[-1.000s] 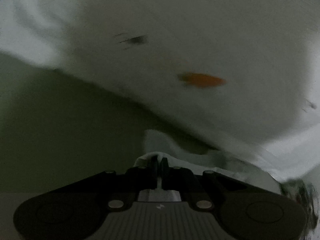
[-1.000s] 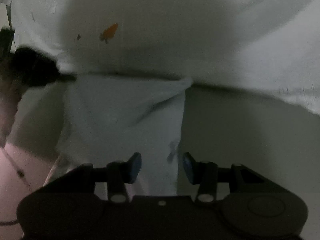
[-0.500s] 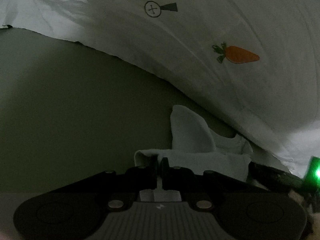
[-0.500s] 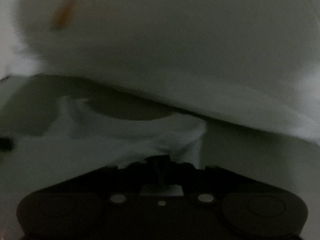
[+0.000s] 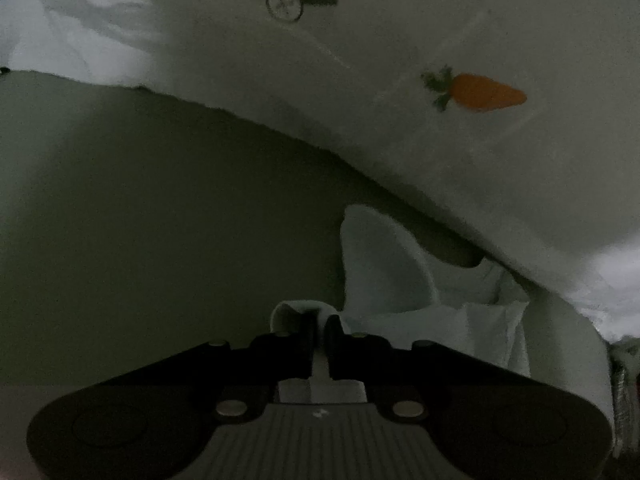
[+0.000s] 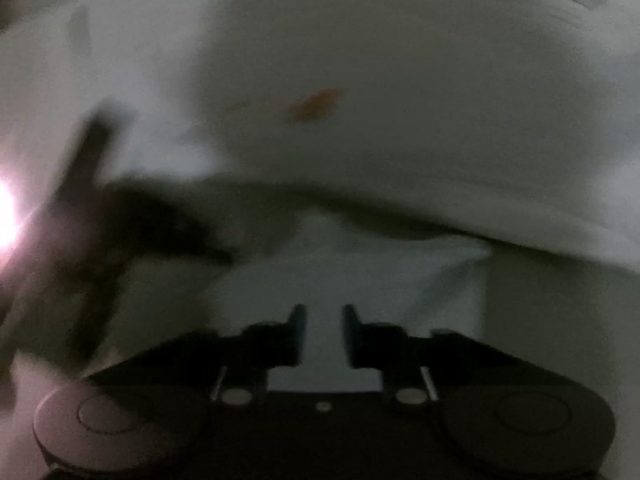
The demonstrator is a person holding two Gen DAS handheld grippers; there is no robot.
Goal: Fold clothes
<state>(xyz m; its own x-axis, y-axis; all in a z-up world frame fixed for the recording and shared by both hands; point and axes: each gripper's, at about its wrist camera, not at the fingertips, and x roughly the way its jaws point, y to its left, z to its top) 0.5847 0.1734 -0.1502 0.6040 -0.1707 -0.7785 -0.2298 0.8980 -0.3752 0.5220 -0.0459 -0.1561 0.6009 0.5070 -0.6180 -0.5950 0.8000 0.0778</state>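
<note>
A small pale garment (image 5: 384, 276) lies crumpled on an olive-green surface (image 5: 160, 220), against the edge of a white sheet (image 5: 400, 40) printed with a carrot (image 5: 474, 94). My left gripper (image 5: 319, 316) pinches a fold of the garment; its jaws are opening slightly, with cloth still between the pads. In the blurred right wrist view the same garment (image 6: 360, 272) lies flat under my right gripper (image 6: 324, 312). Its jaws are opening, and a gap shows the cloth behind them.
The printed sheet (image 6: 400, 80) fills the top of both views, its carrot (image 6: 316, 104) smeared by motion. A dark blurred shape (image 6: 132, 220) crosses the left of the right wrist view beside a bright glare. Olive surface (image 6: 560, 320) shows at the right.
The right gripper closed on the garment, swung sideways, and its jaws have now parted again. The left gripper keeps its pinch and has hardly moved; the green light at its right is gone.
</note>
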